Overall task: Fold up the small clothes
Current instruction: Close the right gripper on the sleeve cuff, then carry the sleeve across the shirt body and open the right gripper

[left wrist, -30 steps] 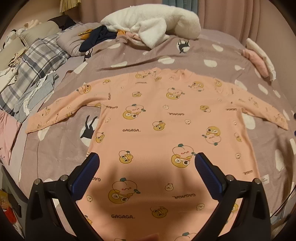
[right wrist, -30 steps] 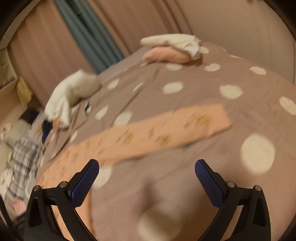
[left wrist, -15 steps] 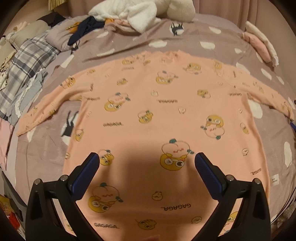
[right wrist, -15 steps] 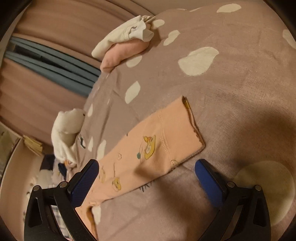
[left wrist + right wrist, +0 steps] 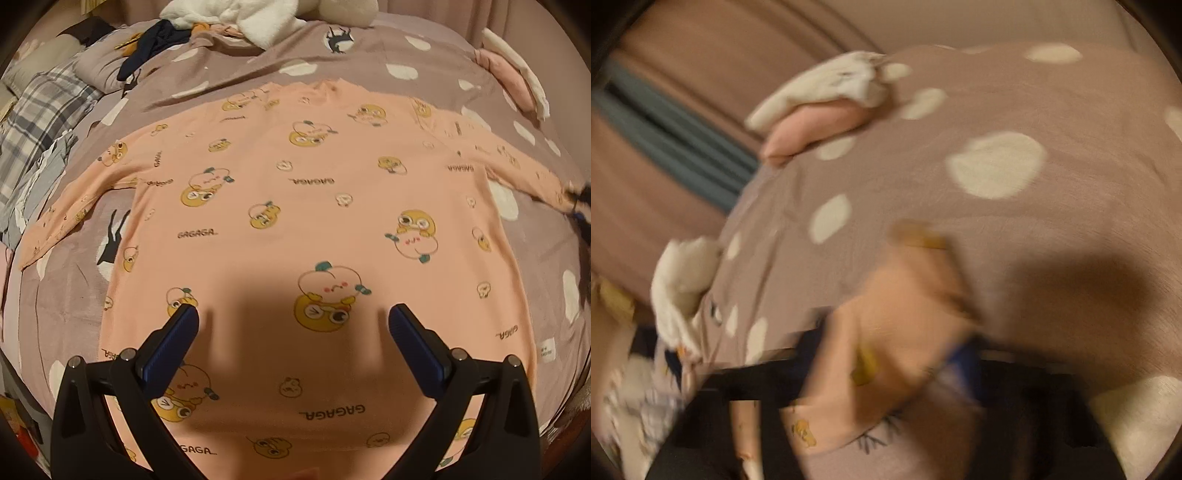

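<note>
Half a second before, the right gripper (image 5: pixel 923 354) stood open short of the cuff; now it had closed on the peach cartoon-print long-sleeved cotton top (image 5: pixel 314 206), spread mid-frame, while the left gripper (image 5: pixel 293 325) hovered open, so sleeve folding could begin

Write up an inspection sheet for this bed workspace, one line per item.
Surface: mauve dotted bedspread, cat prints.
Job's things: peach long-sleeved top spread flat, both sleeves out; right sleeve cuff bunched and blurred at the right gripper.
Clutter: white fleece garment, dark clothing, plaid fabric, folded pink and white clothes at the far right edge.
Grippers: left gripper open above the hem, touching nothing; right too blurred to judge.
Cables: nothing seen.
Surroundings: pink curtain with a teal strip behind the bed.
</note>
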A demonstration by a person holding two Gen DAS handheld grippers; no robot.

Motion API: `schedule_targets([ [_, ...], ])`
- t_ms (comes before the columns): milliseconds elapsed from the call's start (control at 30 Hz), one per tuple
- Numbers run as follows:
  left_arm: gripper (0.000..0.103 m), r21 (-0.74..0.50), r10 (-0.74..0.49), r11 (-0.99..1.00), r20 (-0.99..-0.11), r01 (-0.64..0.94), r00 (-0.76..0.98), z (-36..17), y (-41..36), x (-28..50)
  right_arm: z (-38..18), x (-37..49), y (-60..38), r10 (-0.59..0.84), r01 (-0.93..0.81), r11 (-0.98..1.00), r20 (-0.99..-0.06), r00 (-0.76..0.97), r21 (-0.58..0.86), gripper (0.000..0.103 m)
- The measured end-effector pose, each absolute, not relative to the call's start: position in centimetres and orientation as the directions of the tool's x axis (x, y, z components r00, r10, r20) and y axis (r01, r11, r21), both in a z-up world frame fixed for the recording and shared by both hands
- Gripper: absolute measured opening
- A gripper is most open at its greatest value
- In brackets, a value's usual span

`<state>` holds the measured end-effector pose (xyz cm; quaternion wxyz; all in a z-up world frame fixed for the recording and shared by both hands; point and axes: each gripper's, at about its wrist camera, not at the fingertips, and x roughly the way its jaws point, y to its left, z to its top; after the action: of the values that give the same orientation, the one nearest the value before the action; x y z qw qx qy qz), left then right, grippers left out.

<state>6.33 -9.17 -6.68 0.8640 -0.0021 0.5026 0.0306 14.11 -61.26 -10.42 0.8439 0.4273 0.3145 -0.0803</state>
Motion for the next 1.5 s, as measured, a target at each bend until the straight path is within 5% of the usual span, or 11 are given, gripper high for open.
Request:
schedule_targets([
  [33, 0.103, 0.018, 0.046, 0.998, -0.866, -0.062, 0.499, -6.5, -8.9, 6.3, -10.7, 14.4, -61.5, 0.129, 0.433, 0.605, -0.619, 0.775, 0.668, 0.024],
  [267, 0.103, -0.012, 0.050, 0.993, -0.850, -0.113, 0.524, -5.2, -7.1, 5.7, -8.8, 13.4, -60.6, 0.115, 0.392, 0.622, -0.575, 0.810, 0.678, 0.016],
  [633, 0.103, -0.087, 0.076, 0.965, -0.811, -0.248, 0.580, -1.8, 0.3, 1.9, 1.6, 15.6, -47.4, 0.227, 0.166, 0.794, -0.538, 0.812, 0.585, 0.016],
  [767, 0.103, -0.012, 0.168, 0.953, -0.808, -0.302, 0.565, -1.2, 3.3, 0.1, 2.9, 17.2, -39.8, 0.309, 0.067, 0.818, -0.535, 0.787, 0.571, 0.016],
  [1233, 0.103, -0.133, 0.160, 0.890, -0.806, -0.437, 0.570, 0.1, 12.7, -5.4, 0.6, 21.7, -17.9, 0.535, -0.106, 0.766, -0.536, 0.653, 0.634, 0.016],
  [1500, 0.103, -0.129, 0.177, 0.871, -0.817, -0.474, 0.548, -0.1, 14.4, -5.8, -3.8, 22.8, -8.0, 0.557, -0.131, 0.806, -0.665, 0.498, 0.577, 0.020],
])
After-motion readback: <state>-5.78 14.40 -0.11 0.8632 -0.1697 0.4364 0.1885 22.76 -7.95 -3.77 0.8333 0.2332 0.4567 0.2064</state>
